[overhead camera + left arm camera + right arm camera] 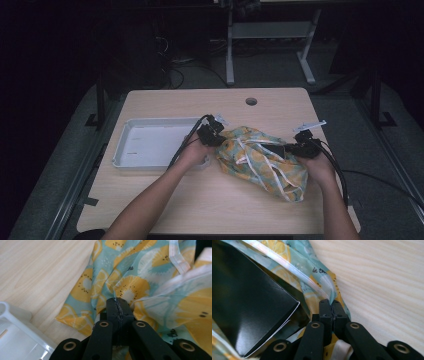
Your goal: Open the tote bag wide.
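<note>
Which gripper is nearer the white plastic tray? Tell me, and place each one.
Left. The left gripper is shut on the lemon-print fabric bag's edge just beside the white plastic tray's right end. The right gripper pinches the bag's far side, across the bag from the tray.

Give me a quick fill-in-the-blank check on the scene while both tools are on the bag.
1. The bag is printed with yellow ____ slices.
2. Inside the bag's opening sits a ____ box.
3. The white tray lies beside the ____ tool.
4. The jaws of the right tool are ____ on the bag's edge.

Missing words: lemon; black; left; shut
</note>
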`<state>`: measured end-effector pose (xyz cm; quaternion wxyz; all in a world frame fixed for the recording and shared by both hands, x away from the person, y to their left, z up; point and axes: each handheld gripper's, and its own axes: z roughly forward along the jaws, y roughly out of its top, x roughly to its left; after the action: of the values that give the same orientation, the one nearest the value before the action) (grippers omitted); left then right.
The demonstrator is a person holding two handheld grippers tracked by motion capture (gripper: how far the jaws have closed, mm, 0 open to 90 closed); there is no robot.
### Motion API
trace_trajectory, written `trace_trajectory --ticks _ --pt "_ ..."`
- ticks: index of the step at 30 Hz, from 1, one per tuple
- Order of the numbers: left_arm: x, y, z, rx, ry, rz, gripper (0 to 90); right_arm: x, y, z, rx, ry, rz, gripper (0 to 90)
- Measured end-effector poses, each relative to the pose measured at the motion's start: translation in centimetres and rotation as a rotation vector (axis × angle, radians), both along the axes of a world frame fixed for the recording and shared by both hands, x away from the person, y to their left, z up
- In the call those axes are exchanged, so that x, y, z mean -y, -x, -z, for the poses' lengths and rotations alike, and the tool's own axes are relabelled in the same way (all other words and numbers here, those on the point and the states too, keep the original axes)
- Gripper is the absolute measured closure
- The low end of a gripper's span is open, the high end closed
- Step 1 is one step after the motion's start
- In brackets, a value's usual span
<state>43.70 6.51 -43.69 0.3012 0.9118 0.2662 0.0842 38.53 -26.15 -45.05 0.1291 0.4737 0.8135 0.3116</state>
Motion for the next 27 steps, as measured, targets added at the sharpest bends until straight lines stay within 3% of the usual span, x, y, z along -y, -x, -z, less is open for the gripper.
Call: trace_trajectory --ticks 5,8,10,17,23,27 --pt "0.0 0.0 0.1 0.003 -0.020 -0.006 87.3 -0.4 0.0 0.3 -0.029 0.010 0.008 85.8" --pt "-0.6 -0.1 -0.6 0.012 0.009 -0.024 79.0 -0.1 0.1 -0.2 -0.019 -0.014 0.024 79.7" --pt "-1.2 -0.1 -1.6 0.018 0.059 -0.034 74.1 0.3 0.4 -0.9 0.006 -0.031 0.030 75.5" --pt "-2.4 0.8 -4.7 0.033 0.164 -0.009 59.2 1.0 1.9 -4.1 0.093 -0.072 0.046 58.7" --pt "-2.9 2.4 -6.5 0.051 0.182 0.051 53.6 0.9 3.7 -6.5 0.148 -0.096 0.003 56.6" --pt "-3.2 3.5 -7.3 0.065 0.197 0.070 52.4 -0.1 5.5 -7.6 0.168 -0.082 -0.048 56.1"
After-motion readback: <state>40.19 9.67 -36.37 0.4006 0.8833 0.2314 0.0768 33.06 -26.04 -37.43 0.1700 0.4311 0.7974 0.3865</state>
